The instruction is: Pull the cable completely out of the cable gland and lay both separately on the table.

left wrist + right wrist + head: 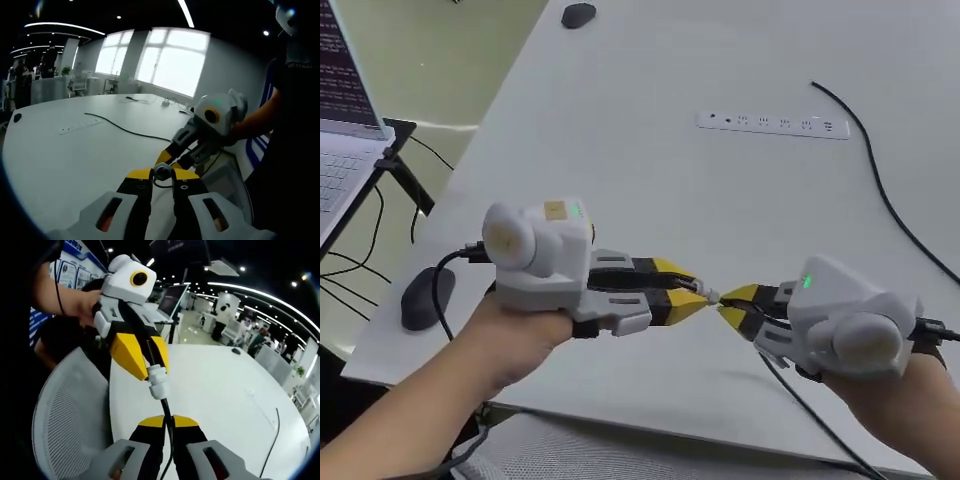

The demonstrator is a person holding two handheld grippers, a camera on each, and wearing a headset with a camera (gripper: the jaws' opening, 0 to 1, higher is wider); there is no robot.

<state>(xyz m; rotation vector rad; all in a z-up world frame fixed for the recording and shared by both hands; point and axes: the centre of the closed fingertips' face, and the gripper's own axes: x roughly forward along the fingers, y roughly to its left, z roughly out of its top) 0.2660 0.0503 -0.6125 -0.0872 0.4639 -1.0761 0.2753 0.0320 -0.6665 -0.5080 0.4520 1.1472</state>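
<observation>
Left gripper [700, 296] clamped on gland [158, 382]; right gripper [728, 306] clamped on cable [166, 409]. Cable still threaded. Brace gland, pull cable straight along axis, hands apart over bench [650, 180].

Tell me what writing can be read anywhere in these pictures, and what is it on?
No text here is clear enough to quote.
Laptop screen: rows of text, too small to read.
Power strip: small marks by the sockets, too small to read.
Wall posters: blue headings with light lettering, blurred.
</observation>
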